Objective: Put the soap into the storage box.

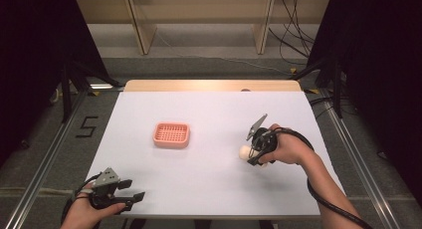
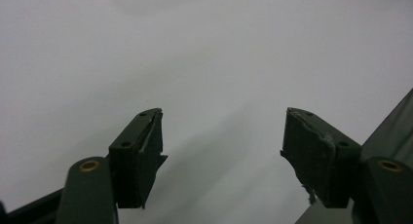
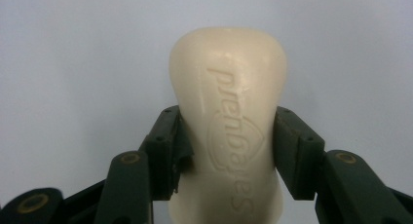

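Observation:
A cream bar of soap (image 3: 229,136) with embossed lettering sits between the jaws of my right gripper (image 3: 226,151), which press on both of its sides. In the high view the right gripper (image 1: 252,155) is at the table's right, with the soap bar (image 1: 244,152) sticking out to the left, just above or on the white surface. A pink slotted soap tray (image 1: 171,134) lies left of centre, well apart from the soap. My left gripper (image 1: 130,189) rests near the front left edge, open, with bare white table between its jaws (image 2: 221,151).
The white table (image 1: 214,189) has a wooden strip along its far edge. Beyond it stand wooden shelf legs (image 1: 139,30) and loose cables (image 1: 293,35) on the floor. Metal rails (image 1: 45,164) run along both sides of the table.

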`<state>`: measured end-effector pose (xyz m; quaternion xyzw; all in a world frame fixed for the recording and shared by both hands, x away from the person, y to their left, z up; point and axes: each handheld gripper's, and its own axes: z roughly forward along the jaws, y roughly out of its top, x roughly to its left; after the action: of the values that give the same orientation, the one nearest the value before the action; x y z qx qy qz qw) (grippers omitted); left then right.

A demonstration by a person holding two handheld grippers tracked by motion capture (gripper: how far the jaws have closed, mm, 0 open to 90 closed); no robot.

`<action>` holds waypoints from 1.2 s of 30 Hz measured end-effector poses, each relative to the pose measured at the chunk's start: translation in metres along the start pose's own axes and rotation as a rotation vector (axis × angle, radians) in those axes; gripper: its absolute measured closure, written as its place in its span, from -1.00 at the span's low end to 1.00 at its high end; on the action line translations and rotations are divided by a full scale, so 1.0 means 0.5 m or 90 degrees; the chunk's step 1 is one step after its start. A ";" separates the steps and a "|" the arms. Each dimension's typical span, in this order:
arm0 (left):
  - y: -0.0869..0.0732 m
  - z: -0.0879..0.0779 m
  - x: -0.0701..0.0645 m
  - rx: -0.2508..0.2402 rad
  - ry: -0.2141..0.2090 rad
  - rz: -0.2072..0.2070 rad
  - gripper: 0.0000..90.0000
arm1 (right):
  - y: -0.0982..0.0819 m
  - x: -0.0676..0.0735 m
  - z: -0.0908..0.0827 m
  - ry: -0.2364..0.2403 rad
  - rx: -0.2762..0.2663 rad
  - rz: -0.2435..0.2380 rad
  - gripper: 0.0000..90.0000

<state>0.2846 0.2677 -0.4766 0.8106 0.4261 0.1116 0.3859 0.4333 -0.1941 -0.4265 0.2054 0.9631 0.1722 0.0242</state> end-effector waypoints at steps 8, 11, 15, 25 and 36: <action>0.000 0.000 -0.001 -0.003 -0.012 -0.003 -0.32 | -0.007 0.003 -0.007 -0.003 -0.045 0.015 0.12; 0.000 -0.002 0.000 0.002 -0.008 -0.001 -0.32 | -0.007 0.003 -0.009 0.002 -0.059 0.020 0.12; 0.000 -0.001 0.000 0.004 -0.003 -0.004 -0.32 | -0.006 0.004 -0.012 -0.013 -0.075 0.020 0.12; -0.001 -0.001 0.000 0.004 -0.007 -0.007 -0.32 | -0.006 0.007 -0.012 -0.029 -0.116 0.033 0.12; 0.000 -0.002 0.000 0.004 -0.007 0.003 -0.32 | -0.007 0.008 -0.008 -0.044 -0.152 0.041 0.12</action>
<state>0.2843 0.2683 -0.4761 0.8133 0.4223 0.1069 0.3856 0.4276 -0.1969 -0.4237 0.2375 0.9274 0.2790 0.0757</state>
